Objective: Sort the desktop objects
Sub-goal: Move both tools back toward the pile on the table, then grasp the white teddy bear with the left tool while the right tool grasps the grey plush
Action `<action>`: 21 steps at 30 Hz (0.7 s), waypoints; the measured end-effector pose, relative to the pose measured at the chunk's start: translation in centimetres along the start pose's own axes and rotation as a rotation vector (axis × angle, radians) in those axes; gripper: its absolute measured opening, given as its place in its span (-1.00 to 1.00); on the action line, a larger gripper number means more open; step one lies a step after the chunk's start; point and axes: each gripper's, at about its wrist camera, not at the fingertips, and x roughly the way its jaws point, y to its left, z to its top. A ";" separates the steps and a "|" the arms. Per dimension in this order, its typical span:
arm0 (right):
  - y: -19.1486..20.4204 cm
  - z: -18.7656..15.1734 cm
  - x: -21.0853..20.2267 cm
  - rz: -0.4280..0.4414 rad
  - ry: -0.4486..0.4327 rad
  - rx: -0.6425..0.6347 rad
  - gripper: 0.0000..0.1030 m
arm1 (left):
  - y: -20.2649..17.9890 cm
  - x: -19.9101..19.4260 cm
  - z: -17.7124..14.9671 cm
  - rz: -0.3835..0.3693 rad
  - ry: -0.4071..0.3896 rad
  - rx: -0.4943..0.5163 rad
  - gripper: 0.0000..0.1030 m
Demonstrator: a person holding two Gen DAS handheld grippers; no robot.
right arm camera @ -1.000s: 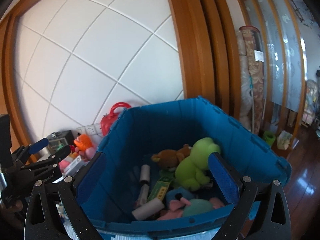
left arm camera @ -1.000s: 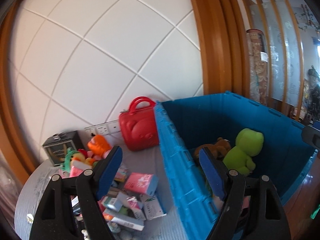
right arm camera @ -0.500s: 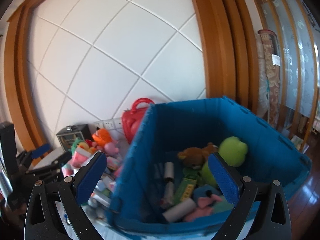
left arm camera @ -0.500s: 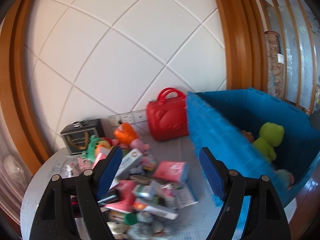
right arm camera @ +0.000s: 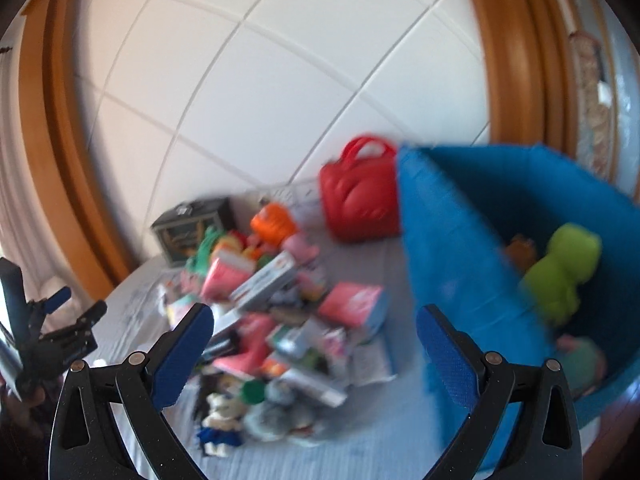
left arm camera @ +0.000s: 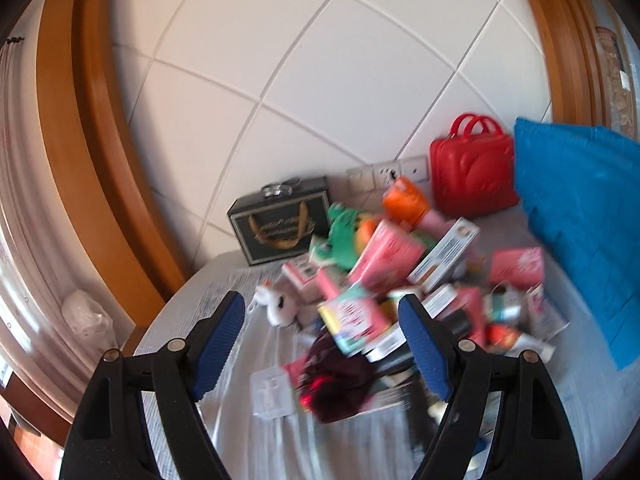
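Note:
A heap of small boxes and toys [left arm camera: 400, 280] lies on a grey round table [left arm camera: 224, 292]; it also shows blurred in the right wrist view [right arm camera: 280, 320]. A blue bin [right arm camera: 448, 248] stands at the right, holding a green plush frog [right arm camera: 564, 268] and other soft toys; its wall shows in the left wrist view [left arm camera: 580, 216]. My left gripper [left arm camera: 322, 340] is open and empty above the heap's near-left side. My right gripper [right arm camera: 314, 348] is open and empty above the heap, left of the bin. The left gripper also shows at the far left of the right wrist view [right arm camera: 60, 328].
A red carry case [left arm camera: 472, 176] stands against the white tiled wall beside the bin. A dark box with a gold emblem [left arm camera: 280, 224] stands at the back left. A white plush [left arm camera: 276, 304] and a dark red item [left arm camera: 336, 380] lie at the heap's near side. Wall sockets [left arm camera: 388, 172] sit behind.
Both views have swung left from the blue bin toward the heap on the table. Both grippers stay open and empty. The frames are motion-blurred.

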 end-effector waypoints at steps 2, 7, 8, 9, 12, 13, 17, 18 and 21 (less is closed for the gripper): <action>1.5 -1.7 2.4 0.002 0.062 -0.022 1.00 | 0.5 0.5 -1.4 -0.015 0.020 0.015 0.53; 4.0 -6.8 8.3 0.032 0.239 -0.107 0.99 | -0.5 2.2 -5.7 -0.107 0.098 0.045 0.53; 4.4 -8.2 9.9 0.044 0.293 -0.124 0.99 | -0.9 2.5 -6.6 -0.126 0.124 0.040 0.53; 4.6 -9.3 10.9 0.052 0.325 -0.133 0.99 | -1.2 2.9 -7.5 -0.156 0.149 0.033 0.53; 4.7 -12.3 14.4 0.063 0.430 -0.139 0.83 | -2.5 3.9 -9.3 -0.195 0.204 0.043 0.53; 4.7 -13.4 15.8 0.071 0.473 -0.144 0.74 | -2.6 4.2 -9.6 -0.200 0.213 0.041 0.53; 5.0 -16.1 19.1 0.100 0.584 -0.127 0.44 | -2.7 4.7 -10.9 -0.207 0.245 0.024 0.53; 4.9 -16.6 19.8 0.118 0.600 -0.094 0.44 | -2.5 4.7 -11.2 -0.203 0.246 0.025 0.53; 5.3 -17.2 21.3 0.117 0.611 -0.082 0.31 | -2.2 5.0 -11.9 -0.192 0.263 0.020 0.53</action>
